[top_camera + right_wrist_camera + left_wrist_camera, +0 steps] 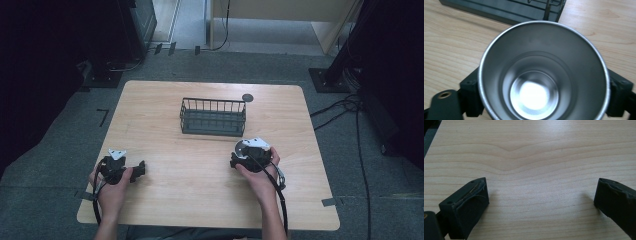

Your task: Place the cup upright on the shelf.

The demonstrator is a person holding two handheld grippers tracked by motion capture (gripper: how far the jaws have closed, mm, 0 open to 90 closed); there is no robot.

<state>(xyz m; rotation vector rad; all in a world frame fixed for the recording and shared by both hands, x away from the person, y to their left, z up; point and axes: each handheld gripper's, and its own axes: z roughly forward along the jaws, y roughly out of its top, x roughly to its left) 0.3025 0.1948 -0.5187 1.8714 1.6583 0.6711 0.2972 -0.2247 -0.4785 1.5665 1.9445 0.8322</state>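
**Surfaces and finishes**

Table [200, 165]: pale wood-grain top, smooth, slight sheen where light falls on it in the left gripper view. Basket [213, 117]: dark wire, metal by the look, matt; solid dark base rim. Cup [544, 72]: bare metal, brushed satin walls inside, bright polished rim, floor glaring with reflected light. Left gripper [541, 202]: matt black plastic jaws, pad edges frayed and rough. Right gripper [544, 97]: same matt black, a brass-coloured insert at one screw hole. Floor [45, 165]: grey carpet, coarse and dull.
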